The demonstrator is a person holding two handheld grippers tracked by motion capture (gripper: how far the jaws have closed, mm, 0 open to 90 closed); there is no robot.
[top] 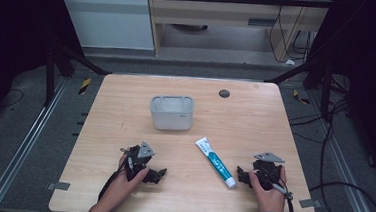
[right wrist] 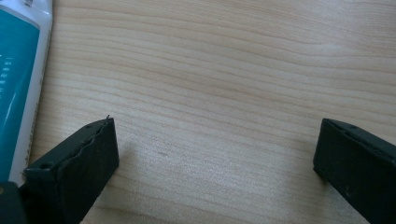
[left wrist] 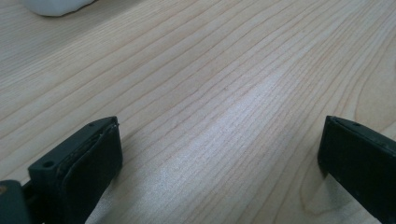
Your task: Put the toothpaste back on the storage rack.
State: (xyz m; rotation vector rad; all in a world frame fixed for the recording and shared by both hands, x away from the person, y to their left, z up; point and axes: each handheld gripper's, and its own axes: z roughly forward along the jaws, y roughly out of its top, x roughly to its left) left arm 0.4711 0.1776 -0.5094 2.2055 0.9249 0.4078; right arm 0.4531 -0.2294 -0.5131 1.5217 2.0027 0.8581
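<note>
Looking down on a wooden table (top: 120,191), we see both tongs resting low in the frame, the left gripper (top: 157,175) and right gripper (top: 241,176) each spread wide and holding nothing. The toothpaste tube (top: 215,162) lies right of centre, just beside the right gripper, below the white bin (top: 171,113). We judge the pick not yet begun; next, the right jaws must straddle the tube.

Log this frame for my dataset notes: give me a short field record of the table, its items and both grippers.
surface: wooden table
container: grey bin, upright, mid-table
tube: white and teal toothpaste tube, lying flat, nearer the right gripper
left gripper: open, nothing between jaws, resting near the front edge
right gripper: open, nothing between jaws, beside the tube's cap end
</note>
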